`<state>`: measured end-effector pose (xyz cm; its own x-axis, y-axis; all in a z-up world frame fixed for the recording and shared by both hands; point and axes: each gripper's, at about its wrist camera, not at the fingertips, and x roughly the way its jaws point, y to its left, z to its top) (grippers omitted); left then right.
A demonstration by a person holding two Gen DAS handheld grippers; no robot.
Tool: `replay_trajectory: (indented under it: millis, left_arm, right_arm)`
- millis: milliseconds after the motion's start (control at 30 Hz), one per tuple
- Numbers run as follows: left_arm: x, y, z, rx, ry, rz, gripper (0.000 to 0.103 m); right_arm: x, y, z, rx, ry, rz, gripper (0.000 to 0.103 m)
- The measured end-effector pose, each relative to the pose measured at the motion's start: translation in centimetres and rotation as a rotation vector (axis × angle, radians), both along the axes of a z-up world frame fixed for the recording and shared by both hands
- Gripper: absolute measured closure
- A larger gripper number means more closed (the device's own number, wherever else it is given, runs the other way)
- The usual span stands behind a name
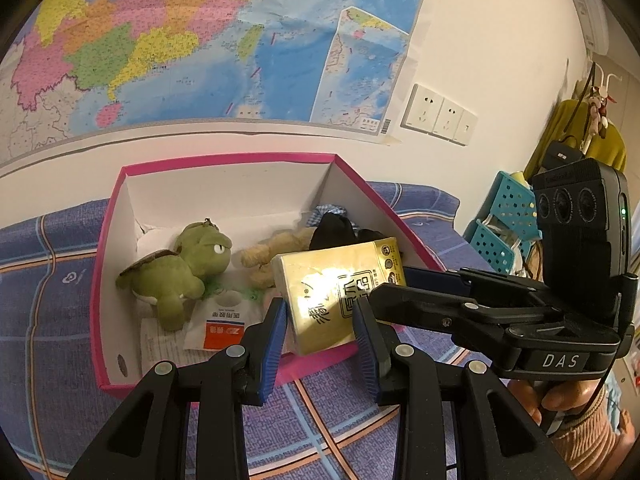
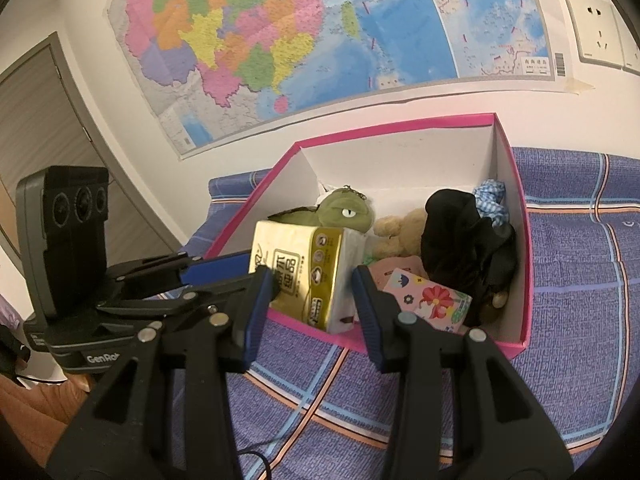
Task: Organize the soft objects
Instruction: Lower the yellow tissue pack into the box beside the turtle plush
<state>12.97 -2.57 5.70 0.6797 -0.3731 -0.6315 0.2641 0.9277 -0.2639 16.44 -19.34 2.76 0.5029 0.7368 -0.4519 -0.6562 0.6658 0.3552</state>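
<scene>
The gold tissue pack (image 1: 340,292) is leaning tilted on the near rim of the pink shoebox (image 1: 105,240), partly inside and partly over the edge. My left gripper (image 1: 320,328) is hovering in front of it with its blue pads (image 1: 276,340) spread; whether they are touching the pack, I cannot tell. My right gripper (image 2: 316,300) is also spread, its fingers standing on either side of the same pack (image 2: 308,272) in the right wrist view, and I cannot tell if they are touching it.

Inside the box (image 2: 516,248), a green plush turtle (image 1: 180,268) is lying toward the left, a tan plush bear (image 1: 272,256) is lying in the middle, and a black cloth (image 2: 468,248) is bunching up at the right beside a blue checked fabric (image 2: 490,200). A floral pink packet (image 2: 428,300) is lying near the front, and a white-and-orange sachet (image 1: 220,324) is sitting by the turtle. The box is resting on a purple plaid bedsheet (image 2: 580,300), with a map (image 1: 200,32) on the wall behind.
</scene>
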Motion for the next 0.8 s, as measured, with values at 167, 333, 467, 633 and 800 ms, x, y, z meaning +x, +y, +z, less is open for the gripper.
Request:
replay_trajectory:
  millis: [167,333,467,633,800]
  left_arm:
    - [0.23,0.07,-0.04,-0.003,0.004,0.000,0.070]
    - [0.18,0.02,0.04,0.001,0.001,0.000,0.070]
    - [0.22,-0.01,-0.01,0.000,0.001,0.003,0.070]
    - [0.36,-0.01,-0.05,-0.003,0.003,0.004,0.070]
    - [0.49,0.13,-0.05,-0.018,0.010,0.007,0.070]
  right_arm:
    - [0.19,0.06,-0.06,-0.003,0.003,-0.003,0.058]
    - [0.29,0.05,-0.09,-0.002,0.004,-0.004,0.058]
    - [0.31,0.05,-0.05,-0.004,0.003,-0.004,0.058]
    - [0.33,0.04,-0.02,-0.004,0.005,-0.002,0.058]
    - [0.41,0.03,0.01,-0.004,0.004,-0.002,0.058]
